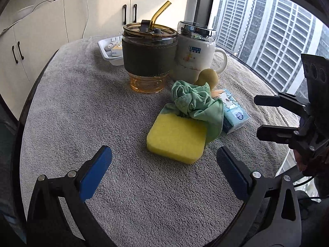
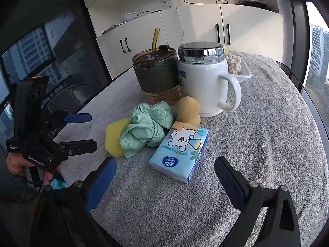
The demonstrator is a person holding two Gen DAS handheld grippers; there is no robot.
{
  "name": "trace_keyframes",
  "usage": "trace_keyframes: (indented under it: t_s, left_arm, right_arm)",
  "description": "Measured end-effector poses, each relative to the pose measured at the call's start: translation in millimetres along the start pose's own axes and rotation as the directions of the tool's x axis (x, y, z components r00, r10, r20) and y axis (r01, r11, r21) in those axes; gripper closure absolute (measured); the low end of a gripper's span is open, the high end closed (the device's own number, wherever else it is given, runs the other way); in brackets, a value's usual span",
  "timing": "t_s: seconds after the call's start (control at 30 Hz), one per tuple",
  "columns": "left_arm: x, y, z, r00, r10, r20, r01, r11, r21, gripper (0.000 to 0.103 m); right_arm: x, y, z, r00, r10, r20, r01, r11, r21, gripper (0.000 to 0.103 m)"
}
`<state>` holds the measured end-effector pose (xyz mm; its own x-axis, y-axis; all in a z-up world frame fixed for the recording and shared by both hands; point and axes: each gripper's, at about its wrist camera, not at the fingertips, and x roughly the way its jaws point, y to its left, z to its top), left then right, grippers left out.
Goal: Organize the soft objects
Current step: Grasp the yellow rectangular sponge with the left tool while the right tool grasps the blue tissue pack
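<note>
- The yellow sponge (image 1: 176,139) lies flat on the grey bench (image 1: 82,103), at 12 o'clock from the left tool (image 1: 164,162).
- The green cloth (image 1: 195,105) sits partly on its far edge, so grab the near, bare end.
- The tissue pack (image 2: 178,152) is at 12 o'clock from the right tool (image 2: 165,173).
- Both tools are spread apart and hold nothing.
- Squeeze softly; the mug (image 2: 205,84) and straw cup (image 2: 156,76) stand close behind.
</note>
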<state>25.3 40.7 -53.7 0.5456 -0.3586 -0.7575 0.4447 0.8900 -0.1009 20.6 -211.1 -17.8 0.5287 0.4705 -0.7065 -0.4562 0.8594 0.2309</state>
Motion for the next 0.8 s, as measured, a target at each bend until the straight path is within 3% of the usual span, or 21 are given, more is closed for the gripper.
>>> trace_keyframes:
  t_s: [0.53, 0.73, 0.8]
  left_arm:
    - [40.6, 1.8, 19.7, 0.997, 0.001, -0.082, 0.006, 0.997, 0.074, 0.000]
    - [49.8, 1.3, 19.6, 0.995, -0.009, -0.095, 0.018, 0.996, 0.090, 0.001]
    - [49.2, 1.7, 20.9, 0.996, -0.015, -0.089, 0.023, 0.996, 0.089, 0.005]
  right_arm:
    - [32.2, 1.5, 2.8, 0.998, -0.015, -0.069, 0.014, 1.000, -0.013, 0.005]
    - [44.1, 1.6, 2.0, 0.995, -0.015, -0.097, 0.012, 1.000, -0.022, 0.010]
    - [46.5, 3.7, 1.5, 0.995, -0.024, -0.097, 0.020, 0.999, -0.037, 0.012]
